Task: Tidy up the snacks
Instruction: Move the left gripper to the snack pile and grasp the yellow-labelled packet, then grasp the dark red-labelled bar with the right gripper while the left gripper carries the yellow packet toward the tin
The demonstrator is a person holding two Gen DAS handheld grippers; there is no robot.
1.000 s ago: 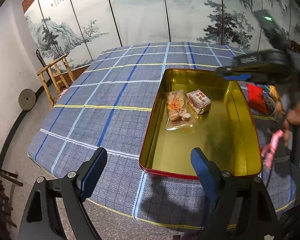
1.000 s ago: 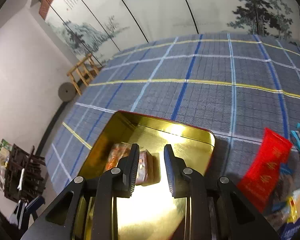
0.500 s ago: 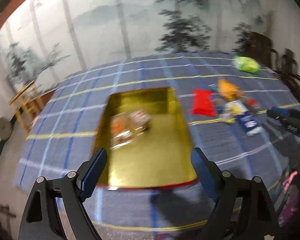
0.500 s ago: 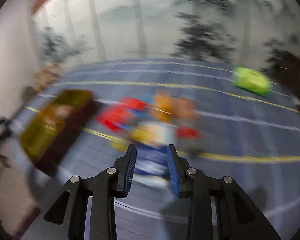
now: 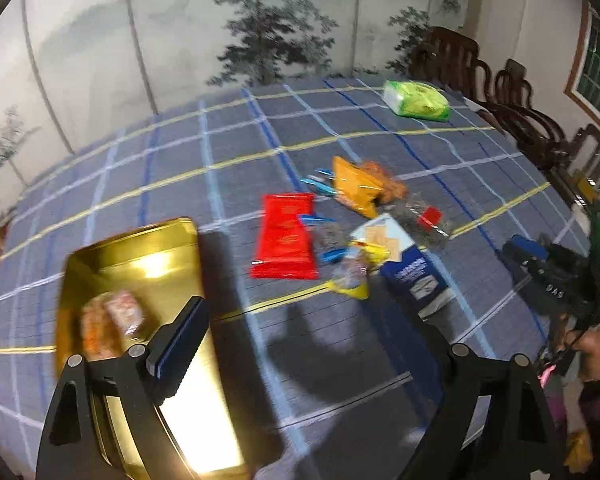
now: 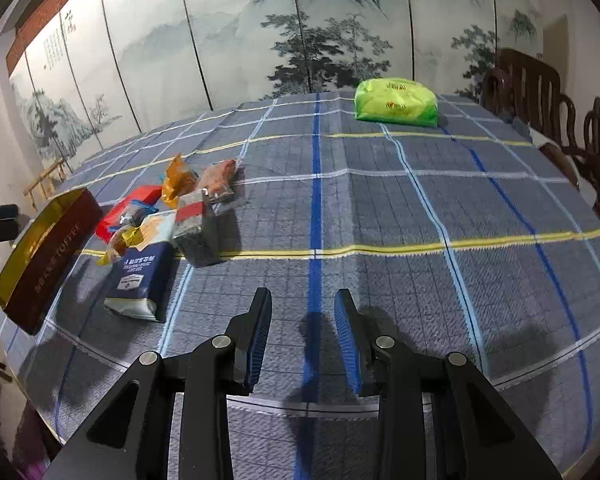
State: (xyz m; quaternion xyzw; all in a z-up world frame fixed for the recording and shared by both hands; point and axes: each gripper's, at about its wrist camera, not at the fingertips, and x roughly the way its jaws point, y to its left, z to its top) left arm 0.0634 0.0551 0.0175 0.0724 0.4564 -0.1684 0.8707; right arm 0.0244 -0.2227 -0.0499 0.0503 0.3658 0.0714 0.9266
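On blue plaid tablecloth (image 6: 380, 208), mid-table: loose heap of snacks. Red flat packet (image 5: 286, 246), orange pouch (image 5: 354, 190), navy-and-white bag (image 6: 142, 276) with white label print too small to read, clear pack of dark bits with red tag (image 6: 196, 226), reddish-brown clear pack (image 6: 218, 178), small yellow and blue wrappers mixed in, all touching or overlapping. Just beside heap, toward left gripper: open tin (image 6: 46, 248), gold inside, dark red outside, gold lettering on wall reading roughly "TOFFEE". Within tin, 2 wrapped snacks (image 5: 112, 322) side by side, blurred. Well apart, far end of table: green packet (image 6: 396, 102), red marks illegible.

Left gripper (image 5: 300, 336): jaws spread wide, nothing between, hanging over tin edge and bare cloth. Right gripper (image 6: 303, 336): jaws a narrow gap apart, just been opening, empty, above bare cloth beside heap.

Cloth: grey-blue squares, yellow, white, blue stripes. Behind: ink-landscape panel screen (image 6: 228, 36), column of calligraphy at left, unreadable. Dark wooden chairs (image 6: 532, 84) along right side.
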